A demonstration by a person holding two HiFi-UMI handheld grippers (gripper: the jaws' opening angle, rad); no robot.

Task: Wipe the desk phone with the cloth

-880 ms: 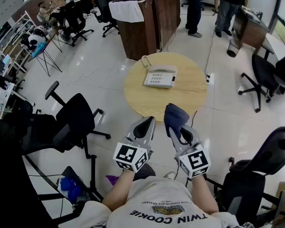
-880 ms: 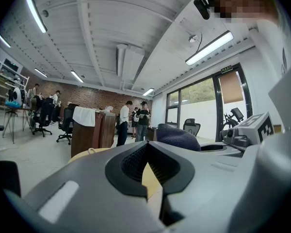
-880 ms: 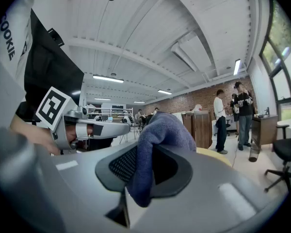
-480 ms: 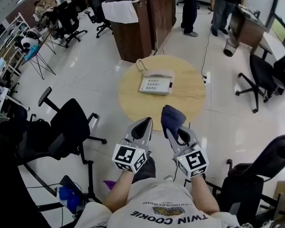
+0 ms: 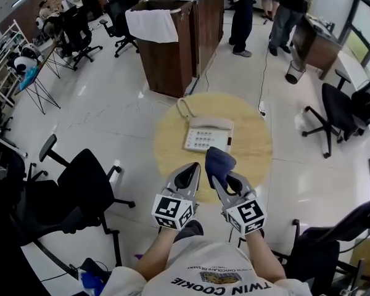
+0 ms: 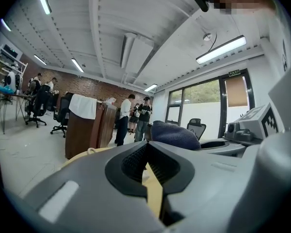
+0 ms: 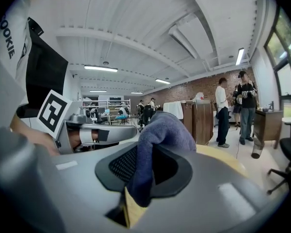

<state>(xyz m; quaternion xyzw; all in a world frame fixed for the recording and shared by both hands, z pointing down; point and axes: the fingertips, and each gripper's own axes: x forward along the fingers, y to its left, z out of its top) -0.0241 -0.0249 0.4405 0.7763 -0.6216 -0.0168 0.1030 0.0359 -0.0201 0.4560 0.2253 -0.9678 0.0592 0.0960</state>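
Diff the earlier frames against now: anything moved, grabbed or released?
Both grippers have come forward over the round wooden table. The dark blue cloth in the right gripper now reaches the near edge of the white desk phone; contact can't be told. Nothing grabbed or released: the right gripper stays shut on the cloth, the left gripper shut and empty. The phone is unmoved.

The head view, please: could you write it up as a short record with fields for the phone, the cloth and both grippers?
desk phone: on the round wooden table, handset on its far side
cloth: dark blue, bunched, on the phone's near side
left gripper: jaws together, nothing between them
right gripper: jaws closed on the cloth
wiping: no contact with the phone visible
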